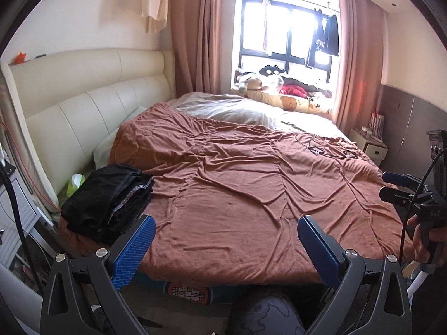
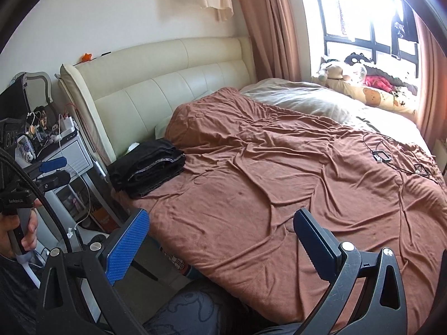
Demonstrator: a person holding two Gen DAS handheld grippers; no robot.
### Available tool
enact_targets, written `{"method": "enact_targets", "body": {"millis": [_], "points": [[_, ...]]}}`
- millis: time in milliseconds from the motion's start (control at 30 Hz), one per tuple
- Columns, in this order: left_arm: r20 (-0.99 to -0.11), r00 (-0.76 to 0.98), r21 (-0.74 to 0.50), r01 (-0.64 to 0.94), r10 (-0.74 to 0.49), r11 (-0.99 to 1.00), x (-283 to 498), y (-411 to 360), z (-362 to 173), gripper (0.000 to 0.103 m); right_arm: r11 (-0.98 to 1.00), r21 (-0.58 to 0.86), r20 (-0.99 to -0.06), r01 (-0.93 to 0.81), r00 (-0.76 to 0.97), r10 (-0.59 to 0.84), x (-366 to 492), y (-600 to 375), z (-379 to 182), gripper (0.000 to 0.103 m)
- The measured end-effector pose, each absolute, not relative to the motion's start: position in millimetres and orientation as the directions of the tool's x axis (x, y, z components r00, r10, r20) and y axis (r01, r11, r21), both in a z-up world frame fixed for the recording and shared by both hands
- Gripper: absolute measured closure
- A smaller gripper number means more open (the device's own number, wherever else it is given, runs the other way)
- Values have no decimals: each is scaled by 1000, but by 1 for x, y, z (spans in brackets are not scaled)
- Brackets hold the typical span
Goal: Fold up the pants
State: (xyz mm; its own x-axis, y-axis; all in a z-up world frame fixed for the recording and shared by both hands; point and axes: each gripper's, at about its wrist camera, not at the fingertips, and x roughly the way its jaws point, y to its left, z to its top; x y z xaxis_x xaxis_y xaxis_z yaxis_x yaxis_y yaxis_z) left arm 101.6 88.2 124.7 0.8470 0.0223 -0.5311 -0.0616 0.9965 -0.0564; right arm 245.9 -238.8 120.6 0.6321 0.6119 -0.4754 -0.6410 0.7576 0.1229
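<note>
Left wrist view: folded black pants [image 1: 107,203] sit stacked on the bed's [image 1: 251,209] near-left corner; my left tool [image 1: 226,244] and right tool [image 2: 220,238] gape wide, empty — folding looks finished.

White letters "DAS" stand on the black body of the right gripper [image 1: 391,187]. The black body of the left gripper [image 2: 54,171] bears a small white word, seemingly "GenRobot.AI".
</note>
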Motion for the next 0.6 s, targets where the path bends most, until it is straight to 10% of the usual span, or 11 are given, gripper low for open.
{"method": "enact_targets", "body": {"millis": [600], "points": [[-458,888,-84,-84,37,993,52,33,75,1,802,118,-409,-586,707,577,179,-290,76,0]]}}
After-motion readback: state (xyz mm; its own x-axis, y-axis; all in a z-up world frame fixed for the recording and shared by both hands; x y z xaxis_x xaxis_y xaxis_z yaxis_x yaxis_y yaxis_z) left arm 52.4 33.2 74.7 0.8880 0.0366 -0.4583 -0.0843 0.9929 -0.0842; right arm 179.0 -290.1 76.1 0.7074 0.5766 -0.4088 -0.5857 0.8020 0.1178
